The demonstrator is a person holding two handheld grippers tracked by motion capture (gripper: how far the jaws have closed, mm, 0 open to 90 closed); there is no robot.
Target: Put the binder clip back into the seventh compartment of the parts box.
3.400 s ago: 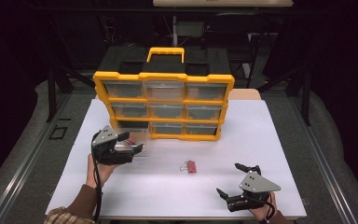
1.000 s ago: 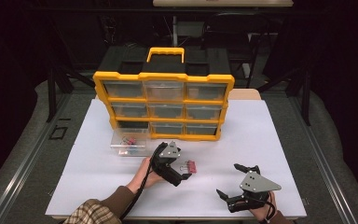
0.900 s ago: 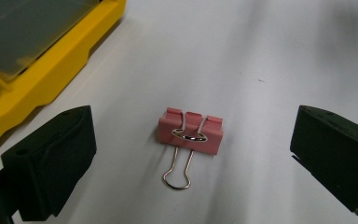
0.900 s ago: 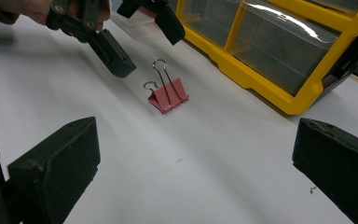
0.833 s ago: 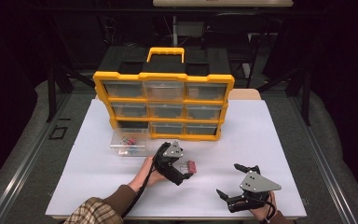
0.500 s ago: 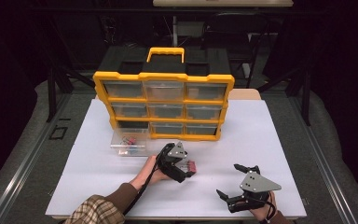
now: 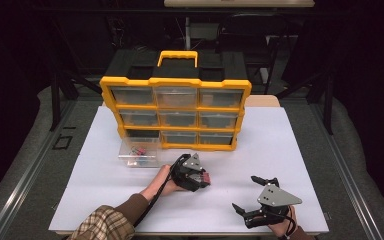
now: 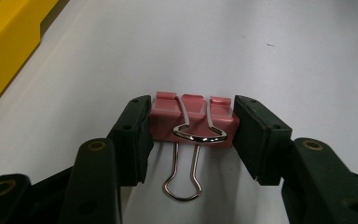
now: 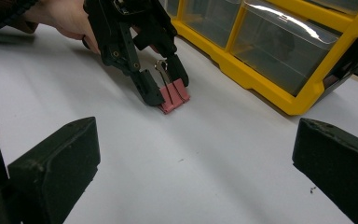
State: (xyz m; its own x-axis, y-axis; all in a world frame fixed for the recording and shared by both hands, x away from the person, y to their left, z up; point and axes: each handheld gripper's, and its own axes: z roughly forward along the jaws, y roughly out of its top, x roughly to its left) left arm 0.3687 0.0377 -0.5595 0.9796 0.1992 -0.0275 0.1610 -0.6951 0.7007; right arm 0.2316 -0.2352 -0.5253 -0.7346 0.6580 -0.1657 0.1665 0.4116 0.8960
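Left gripper [image 8: 193, 135] has just been closing, now clamped on the pink binder clip [image 8: 193, 123] between its pads, so it's grabbed but not lifted yet.

High view looks down; both gripper views share the binder clip [image 8: 193, 122].

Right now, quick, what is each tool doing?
Left tool: its jaws have just been closing and now press both ends of the pink binder clip on the table.
Right tool: open, holding nothing.
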